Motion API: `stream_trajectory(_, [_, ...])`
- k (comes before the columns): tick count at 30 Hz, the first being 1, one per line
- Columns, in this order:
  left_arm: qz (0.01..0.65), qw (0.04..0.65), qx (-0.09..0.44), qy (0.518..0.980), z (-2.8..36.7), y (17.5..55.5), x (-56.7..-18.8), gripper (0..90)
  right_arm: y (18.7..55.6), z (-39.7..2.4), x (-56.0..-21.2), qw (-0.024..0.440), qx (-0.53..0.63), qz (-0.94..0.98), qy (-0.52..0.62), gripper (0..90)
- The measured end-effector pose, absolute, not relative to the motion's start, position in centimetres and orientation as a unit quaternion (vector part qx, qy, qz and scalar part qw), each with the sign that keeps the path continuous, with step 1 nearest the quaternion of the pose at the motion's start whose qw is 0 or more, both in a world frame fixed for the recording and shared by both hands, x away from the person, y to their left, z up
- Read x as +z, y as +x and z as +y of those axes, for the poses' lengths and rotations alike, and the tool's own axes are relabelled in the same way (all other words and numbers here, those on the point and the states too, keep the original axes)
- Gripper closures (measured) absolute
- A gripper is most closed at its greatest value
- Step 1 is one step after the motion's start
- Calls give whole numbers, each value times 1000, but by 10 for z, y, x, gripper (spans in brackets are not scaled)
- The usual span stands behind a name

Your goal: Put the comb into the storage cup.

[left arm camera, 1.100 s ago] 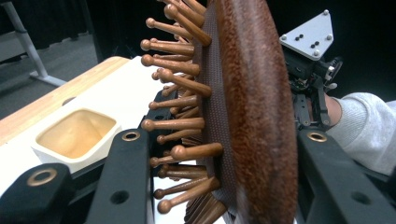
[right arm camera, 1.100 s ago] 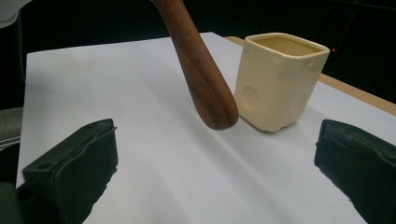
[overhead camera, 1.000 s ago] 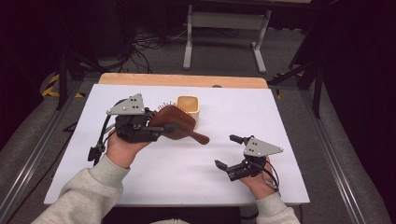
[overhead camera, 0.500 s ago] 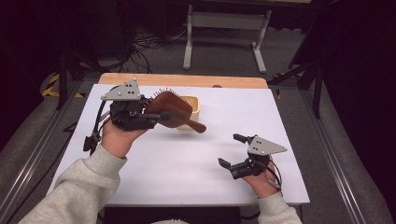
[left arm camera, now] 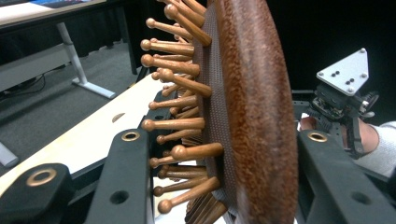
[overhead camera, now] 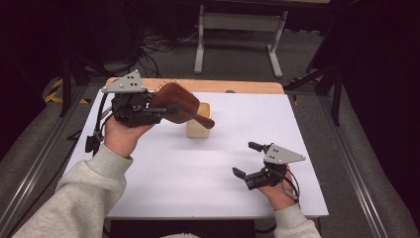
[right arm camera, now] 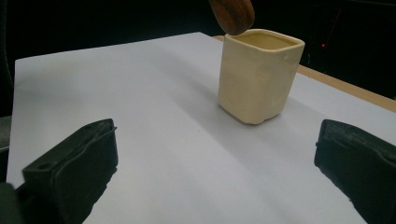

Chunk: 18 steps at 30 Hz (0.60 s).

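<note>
1. Our left gripper [overhead camera: 171,108] is closed on the head of the wooden hairbrush [overhead camera: 179,103]. It holds the brush above the table, and the handle points down toward the cream cup [overhead camera: 198,125].
2. One jaw sits among the round-tipped bristles [left arm camera: 175,122], not on flat wood, so we judge the brush can turn or slip in the grip.
3. If the handle comes down off-centre, it can hit the rim and tip the cup – the cup looks light.
4. Our right gripper [overhead camera: 245,159] rests on the white table [overhead camera: 163,183] with its jaws wide apart and nothing between them. It is well apart from the cup, so it does not steady it.
</note>
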<state>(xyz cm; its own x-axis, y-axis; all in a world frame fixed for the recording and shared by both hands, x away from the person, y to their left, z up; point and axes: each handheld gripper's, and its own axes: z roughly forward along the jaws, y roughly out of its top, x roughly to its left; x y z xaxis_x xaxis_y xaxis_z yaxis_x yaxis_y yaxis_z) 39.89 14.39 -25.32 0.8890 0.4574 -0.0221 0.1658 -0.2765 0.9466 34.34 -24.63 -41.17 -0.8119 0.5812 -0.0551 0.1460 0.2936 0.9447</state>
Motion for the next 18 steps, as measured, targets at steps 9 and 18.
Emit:
stream_trajectory(9, [215,572,144,778,147,405,-250,573,344,-248,-412,199,546,779,236,2])
stream_trajectory(18, [229,566,156,776,143,415,-250,573,344,-248,-412,200,546,778,237,3])
